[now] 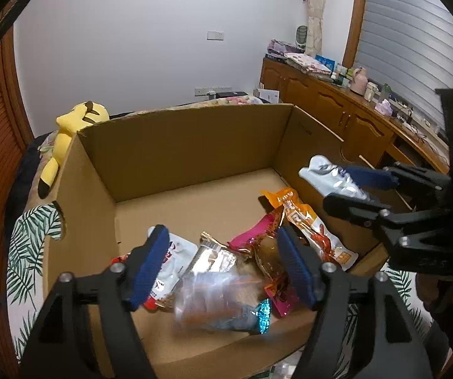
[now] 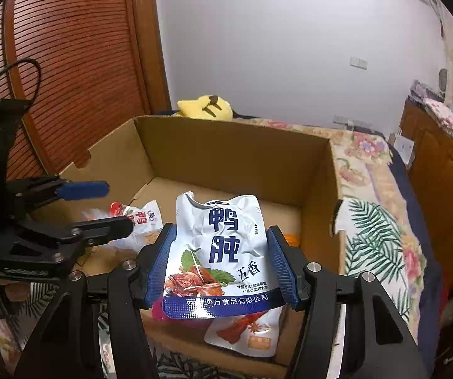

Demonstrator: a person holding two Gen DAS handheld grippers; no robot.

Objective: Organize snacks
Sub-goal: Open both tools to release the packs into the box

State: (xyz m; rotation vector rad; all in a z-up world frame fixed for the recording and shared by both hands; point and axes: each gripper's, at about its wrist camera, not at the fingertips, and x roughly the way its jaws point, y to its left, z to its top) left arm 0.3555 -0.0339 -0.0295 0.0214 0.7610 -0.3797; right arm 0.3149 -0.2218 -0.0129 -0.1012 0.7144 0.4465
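The box (image 1: 175, 145) stood open on the bed (image 2: 381, 240) and filled the middle of both frames. Several snacks already lay on its floor, in the lower centre of the left view: a red-and-white pouch (image 1: 175, 259), a pink pack (image 1: 258, 237), an orange pack (image 1: 308, 221) and a clear wrapper (image 1: 220, 303) (blurred, so I could not tell if it was lying or falling). So the task seemed partly done, with room left in the far half of the box.

The left gripper (image 1: 223, 265) was spread wide above this pile and held nothing. The right gripper (image 2: 223, 265) was closed on the white pouch (image 2: 220, 252) by its two side edges, and held it upright over the near edge of the box, at the lower centre of the right view. This pouch was not yet put down, I judged.

A yellow plush (image 1: 68, 132) lay behind the box, upper left in the left view. How many snacks remained outside the box was not visible; some packaging at the bottom edge of the left view was cut off. The white pouch hid the snacks under it.
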